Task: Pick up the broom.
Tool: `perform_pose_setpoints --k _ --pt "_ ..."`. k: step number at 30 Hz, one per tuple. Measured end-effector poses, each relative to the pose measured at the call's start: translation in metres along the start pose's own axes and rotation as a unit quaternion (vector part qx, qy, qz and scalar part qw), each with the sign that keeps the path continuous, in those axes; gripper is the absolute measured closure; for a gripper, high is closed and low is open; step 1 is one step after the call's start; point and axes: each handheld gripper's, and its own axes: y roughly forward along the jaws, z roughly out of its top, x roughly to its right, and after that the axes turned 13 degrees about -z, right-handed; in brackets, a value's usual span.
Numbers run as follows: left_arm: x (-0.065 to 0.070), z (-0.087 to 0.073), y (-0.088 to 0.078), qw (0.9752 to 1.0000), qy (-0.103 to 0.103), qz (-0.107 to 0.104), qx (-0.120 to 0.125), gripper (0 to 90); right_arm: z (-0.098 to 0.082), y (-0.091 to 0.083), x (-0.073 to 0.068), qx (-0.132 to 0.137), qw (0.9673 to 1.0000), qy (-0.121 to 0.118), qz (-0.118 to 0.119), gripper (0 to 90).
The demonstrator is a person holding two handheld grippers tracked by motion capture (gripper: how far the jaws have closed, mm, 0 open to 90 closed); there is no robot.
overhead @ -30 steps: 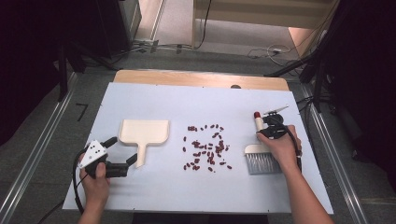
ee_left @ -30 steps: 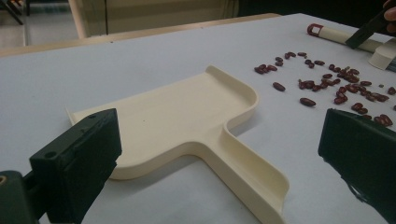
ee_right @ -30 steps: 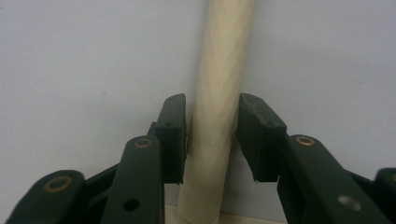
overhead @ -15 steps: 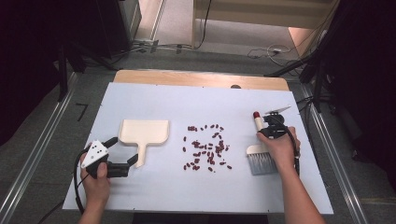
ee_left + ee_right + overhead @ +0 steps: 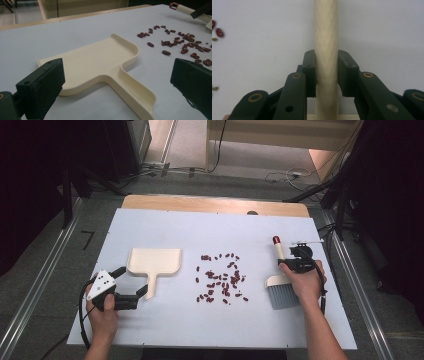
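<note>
Brush [image 5: 280,270] handle toward table's far edge

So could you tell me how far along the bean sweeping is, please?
Early. Done: the right gripper has closed on the brush handle. In hand: the left gripper is open around the dustpan handle, not gripping. Left: the beans lie scattered on the table, none in the pan.

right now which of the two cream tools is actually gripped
The brush: the right gripper is clamped on its handle. The dustpan lies free between the open left gripper's jaws.
</note>
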Motion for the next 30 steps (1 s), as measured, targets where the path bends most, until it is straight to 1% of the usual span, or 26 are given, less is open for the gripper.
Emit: perform_pose_setpoints --k 2,3,4,5,6,8,9,10,11,12,13,14,15,16,17,18,19,21,23,24,25,26,27,28,29,30 --pt "0.000 0.000 0.000 1.0000 0.000 0.000 0.000 0.0 -0.003 -0.005 0.004 0.017 0.9997 0.012 0.015 69.2" --pt "0.000 0.000 0.000 1.0000 0.000 0.001 0.000 0.0 -0.003 -0.005 0.004 0.017 0.9997 0.012 0.015 69.2" --pt "0.000 0.000 0.000 1.0000 0.000 0.001 0.000 0.0 -0.004 -0.008 0.006 0.024 0.9993 0.019 0.021 69.1" --pt "0.000 0.000 0.000 1.0000 0.000 0.001 0.000 0.0 -0.007 -0.014 0.010 0.044 0.9978 0.034 0.035 69.2" --pt "0.000 0.000 0.000 1.0000 0.000 0.001 0.000 0.0 -0.007 -0.014 0.010 0.044 0.9978 0.034 0.035 69.2" --pt "0.000 0.000 0.000 1.0000 0.001 0.003 -0.002 0.0 -0.010 -0.020 0.014 0.060 0.9955 0.049 0.054 69.2" --pt "0.000 0.000 0.000 1.0000 0.001 0.003 -0.002 0.0 -0.012 -0.022 0.016 0.072 0.9941 0.050 0.064 69.2" --pt "0.000 0.000 0.000 1.0000 0.002 0.004 -0.003 0.0 -0.015 -0.028 0.017 0.090 0.9920 0.055 0.070 69.2" --pt "0.000 0.000 0.000 1.0000 0.002 0.003 -0.003 0.0 -0.015 -0.028 0.017 0.090 0.9920 0.055 0.070 69.2" --pt "0.000 0.000 0.000 1.0000 0.002 0.004 -0.002 0.0 -0.016 -0.031 0.018 0.101 0.9906 0.057 0.073 69.2" --pt "0.000 0.000 0.000 1.0000 0.002 0.004 -0.002 0.0 -0.018 -0.034 0.019 0.114 0.9886 0.059 0.079 69.2" --pt "0.001 0.000 0.000 1.0000 0.003 0.004 -0.002 0.0 -0.022 -0.040 0.021 0.131 0.9855 0.068 0.084 69.2" --pt "0.001 0.000 0.000 1.0000 0.003 0.004 -0.002 0.0 -0.023 -0.043 0.022 0.142 0.9833 0.072 0.089 69.2" --pt "0.001 0.000 0.000 1.0000 0.004 0.005 -0.003 0.0 -0.023 -0.043 0.022 0.142 0.9833 0.072 0.089 69.2" --pt "0.001 0.001 0.000 1.0000 0.003 0.006 -0.003 0.0 -0.026 -0.048 0.024 0.159 0.9793 0.082 0.094 69.2" --pt "0.001 0.001 0.001 0.9999 0.005 0.008 -0.003 0.0 -0.028 -0.051 0.026 0.167 0.9770 0.086 0.101 69.2" --pt "0.002 0.002 0.001 0.9999 0.009 0.011 -0.006 0.0 -0.028 -0.051 0.026 0.167 0.9770 0.086 0.101 69.2" --pt "0.002 0.004 0.001 0.9999 0.010 0.011 -0.007 0.0 -0.031 -0.056 0.027 0.186 0.9724 0.087 0.111 69.2" --pt "0.003 0.005 0.001 0.9999 0.010 0.010 -0.005 0.0 -0.033 -0.061 0.027 0.199 0.9687 0.090 0.117 69.1" --pt "0.004 0.008 0.001 1.0000 0.005 0.006 0.003 0.0 -0.036 -0.065 0.028 0.214 0.9643 0.092 0.126 69.2" --pt "0.004 0.008 0.001 1.0000 0.005 0.006 0.003 0.0 -0.036 -0.065 0.028 0.214 0.9643 0.092 0.126 69.2" --pt "0.006 0.011 0.001 0.9999 0.009 0.006 0.004 0.0 -0.037 -0.066 0.028 0.220 0.9625 0.092 0.129 69.2" --pt "0.008 0.014 0.001 0.9999 0.014 0.006 0.004 0.0 -0.039 -0.070 0.027 0.233 0.9597 0.089 0.130 69.1" --pt "0.010 0.017 0.001 0.9998 0.020 0.005 0.004 0.0 -0.039 -0.070 0.027 0.233 0.9597 0.089 0.130 69.1" --pt "0.012 0.020 0.001 0.9997 0.026 0.004 0.002 0.0 -0.040 -0.071 0.027 0.241 0.9577 0.086 0.132 69.2" --pt "0.015 0.023 0.002 0.9995 0.030 0.003 0.001 0.0 -0.041 -0.073 0.026 0.246 0.9568 0.084 0.131 69.1"
